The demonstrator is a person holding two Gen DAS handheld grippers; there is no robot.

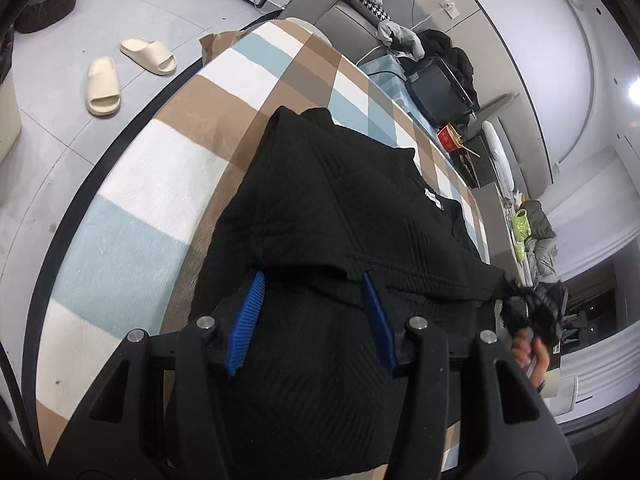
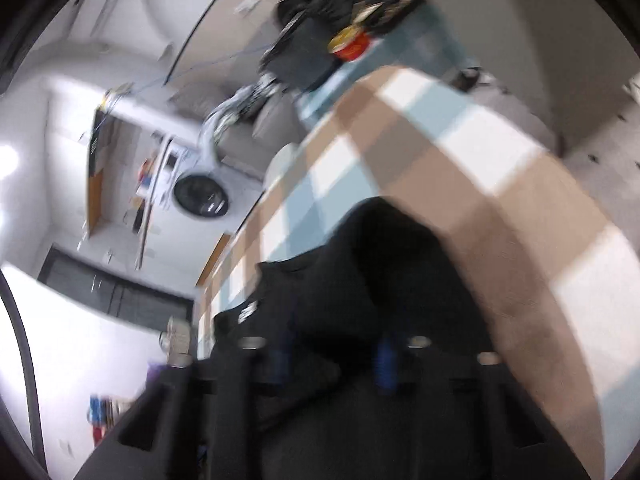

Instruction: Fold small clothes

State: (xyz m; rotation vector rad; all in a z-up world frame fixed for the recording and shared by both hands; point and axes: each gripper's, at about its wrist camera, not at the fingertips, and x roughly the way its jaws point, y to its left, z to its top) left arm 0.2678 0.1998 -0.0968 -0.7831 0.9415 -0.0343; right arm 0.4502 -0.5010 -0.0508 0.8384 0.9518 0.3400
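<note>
A black knitted garment (image 1: pixel 344 208) lies on the checked cloth of a table (image 1: pixel 160 184), partly folded over itself. My left gripper (image 1: pixel 316 280) is open, its blue pads (image 1: pixel 250 320) wide apart at the garment's folded edge, with fabric lying between and over the tips. In the left wrist view the right gripper (image 1: pixel 532 312) shows at the garment's far right corner, in the person's hand. The right wrist view is blurred; its gripper (image 2: pixel 334 356) sits at the black garment (image 2: pixel 384 256), blue pads (image 2: pixel 385 364) apart, and whether it pinches fabric is unclear.
The checked table has a black rim (image 1: pixel 92 184). Two cream slippers (image 1: pixel 120 76) lie on the grey floor. A black box (image 1: pixel 438 90), a red bowl (image 1: pixel 454 138) and dark clothes crowd the table's far end. A washing machine (image 2: pixel 202 196) stands behind.
</note>
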